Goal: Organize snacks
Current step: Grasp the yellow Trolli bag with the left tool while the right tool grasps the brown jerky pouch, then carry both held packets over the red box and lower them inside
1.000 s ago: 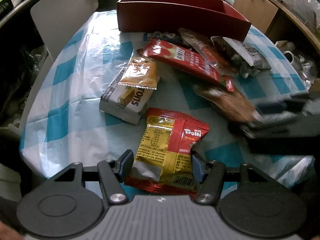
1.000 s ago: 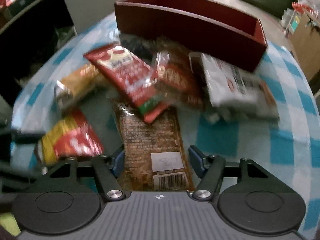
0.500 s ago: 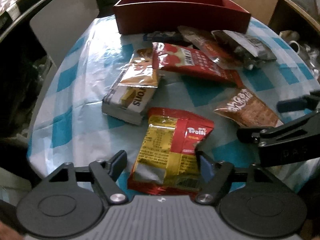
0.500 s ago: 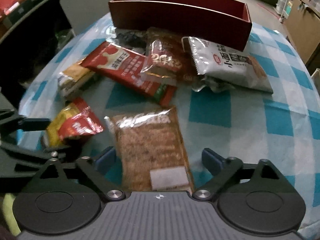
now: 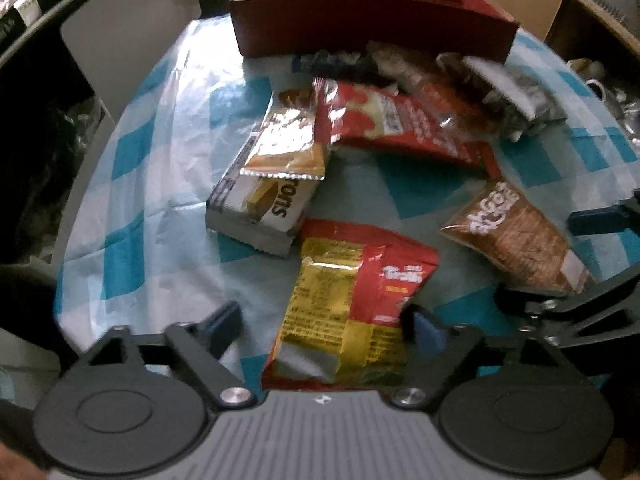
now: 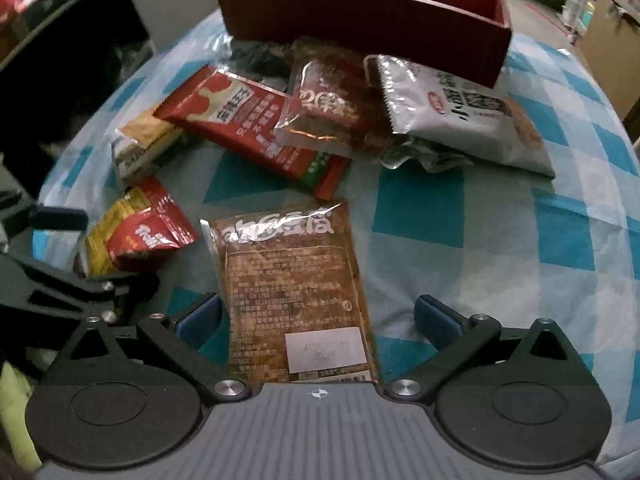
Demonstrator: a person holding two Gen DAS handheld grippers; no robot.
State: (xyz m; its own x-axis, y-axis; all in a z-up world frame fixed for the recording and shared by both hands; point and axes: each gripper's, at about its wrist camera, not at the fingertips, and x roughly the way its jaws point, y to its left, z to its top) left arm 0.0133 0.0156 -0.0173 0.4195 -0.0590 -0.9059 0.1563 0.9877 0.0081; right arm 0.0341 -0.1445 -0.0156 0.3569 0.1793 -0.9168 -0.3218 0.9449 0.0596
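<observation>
Crinkled red-and-yellow gummy packet [image 5: 352, 312] and flat brown cracker packet [image 6: 294, 292] on checked cloth, snack pile beyond

The light is dim and bluish, and foil glare shines on the snack packets [image 5: 352, 312]. Fisheye bending darkens the corners. The left view is slightly blurred.
</observation>
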